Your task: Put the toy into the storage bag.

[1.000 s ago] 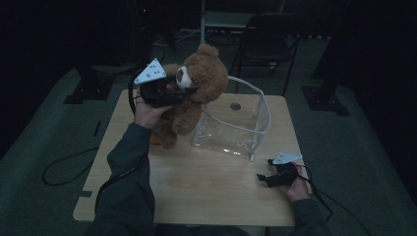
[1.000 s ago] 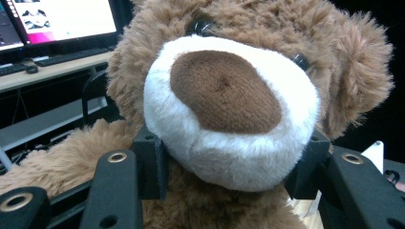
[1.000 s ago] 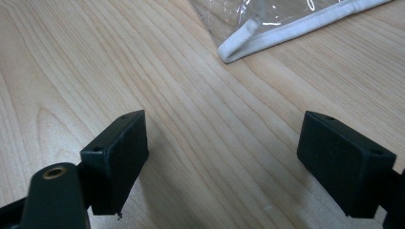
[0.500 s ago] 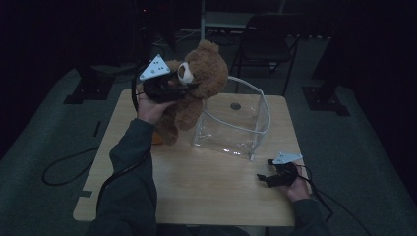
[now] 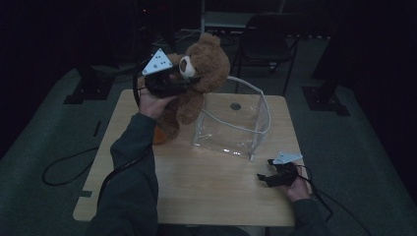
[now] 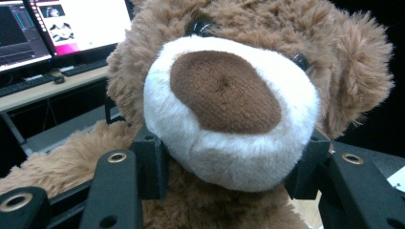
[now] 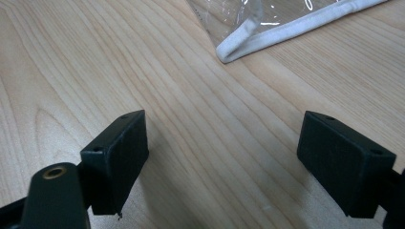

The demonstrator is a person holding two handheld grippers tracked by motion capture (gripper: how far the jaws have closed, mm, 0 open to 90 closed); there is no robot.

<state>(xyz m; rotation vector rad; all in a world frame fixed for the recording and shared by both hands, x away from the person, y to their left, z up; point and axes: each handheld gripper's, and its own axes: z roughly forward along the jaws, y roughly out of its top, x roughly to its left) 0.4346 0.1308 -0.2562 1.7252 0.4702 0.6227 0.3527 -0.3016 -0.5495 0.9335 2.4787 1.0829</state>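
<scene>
Two tools are in your hands. Your left tool [image 5: 184, 81] is clenched on the muzzle of the brown teddy bear [image 5: 201, 73], and in the left gripper view its two black pads [image 6: 152, 162] press into either side of the white snout, just under the brown nose. You hold the bear up off the counter [image 5: 206, 187], upright, with its head beside the near-left rim of the clear plastic bag [image 5: 236, 125]; one of its feet hangs down by something orange [image 5: 158, 135] on the counter, partly hidden behind your sleeve. The bag stands open on the far half of the counter, its white-trimmed rim wide and a round dark spot visible through it on the wood. Your right tool [image 5: 263, 178] lies low at the near right corner of the counter, released: in the right gripper view its jaws stand well apart over bare wood, with the bag's white-trimmed corner [image 7: 267, 36] just ahead of them.
</scene>
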